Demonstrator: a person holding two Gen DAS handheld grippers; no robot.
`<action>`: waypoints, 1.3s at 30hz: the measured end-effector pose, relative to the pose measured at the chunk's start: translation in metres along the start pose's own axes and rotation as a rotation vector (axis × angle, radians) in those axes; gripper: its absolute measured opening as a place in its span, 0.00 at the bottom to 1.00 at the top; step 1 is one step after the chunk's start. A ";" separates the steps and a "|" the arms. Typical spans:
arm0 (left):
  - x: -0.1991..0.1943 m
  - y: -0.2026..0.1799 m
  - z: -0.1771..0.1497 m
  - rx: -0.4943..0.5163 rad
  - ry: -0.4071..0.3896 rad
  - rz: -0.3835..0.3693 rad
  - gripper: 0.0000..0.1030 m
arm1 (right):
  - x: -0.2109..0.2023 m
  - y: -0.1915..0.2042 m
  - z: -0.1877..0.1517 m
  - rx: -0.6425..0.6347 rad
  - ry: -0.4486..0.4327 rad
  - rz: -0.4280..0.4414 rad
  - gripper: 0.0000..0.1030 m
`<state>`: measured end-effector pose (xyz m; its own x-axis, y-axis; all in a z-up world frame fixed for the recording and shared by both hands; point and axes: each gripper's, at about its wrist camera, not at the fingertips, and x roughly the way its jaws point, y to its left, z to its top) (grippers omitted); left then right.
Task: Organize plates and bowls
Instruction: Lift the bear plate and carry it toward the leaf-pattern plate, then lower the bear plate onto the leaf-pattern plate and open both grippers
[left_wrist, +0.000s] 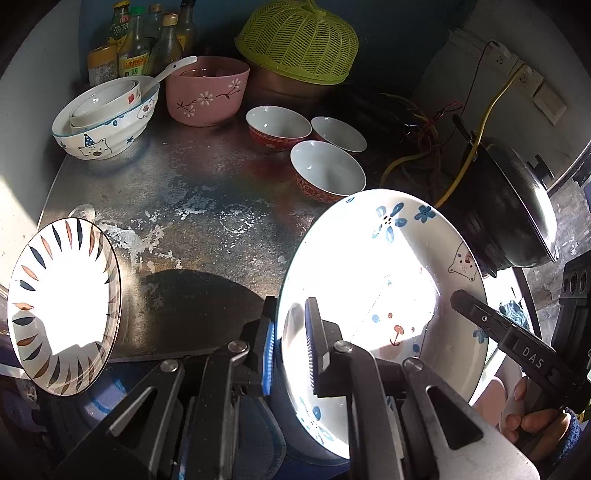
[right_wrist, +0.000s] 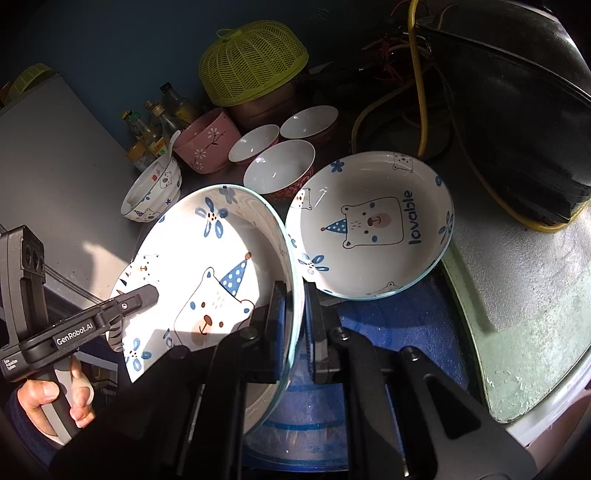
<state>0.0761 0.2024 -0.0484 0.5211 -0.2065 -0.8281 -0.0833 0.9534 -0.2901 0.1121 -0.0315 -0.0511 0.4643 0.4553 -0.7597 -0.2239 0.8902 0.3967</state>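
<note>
Transport step: both grippers, left gripper (left_wrist: 291, 354) and right gripper (right_wrist: 297, 328), fingers clamped on one bear plate (right_wrist: 207, 280); next, set it on the lovable plate (right_wrist: 373, 225) at two o'clock.

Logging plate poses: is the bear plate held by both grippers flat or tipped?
Tipped. The bear plate stands steeply on edge, its face sideways; left gripper and right gripper pinch opposite rims.

Glossy glazed ceramic plate (left_wrist: 388, 258), scuffed dull metal tabletop (left_wrist: 192, 192), woven green plastic basket (left_wrist: 299, 40).
</note>
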 end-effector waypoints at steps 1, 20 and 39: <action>-0.001 0.006 0.000 -0.010 -0.002 0.006 0.13 | 0.004 0.005 0.001 -0.009 0.006 0.006 0.10; -0.030 0.131 -0.005 -0.205 -0.042 0.126 0.13 | 0.081 0.112 0.008 -0.176 0.125 0.120 0.10; -0.046 0.249 -0.031 -0.398 -0.049 0.227 0.13 | 0.159 0.217 -0.008 -0.325 0.250 0.207 0.10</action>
<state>0.0050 0.4425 -0.0972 0.4904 0.0178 -0.8713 -0.5150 0.8124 -0.2733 0.1306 0.2344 -0.0893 0.1695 0.5781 -0.7982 -0.5656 0.7203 0.4016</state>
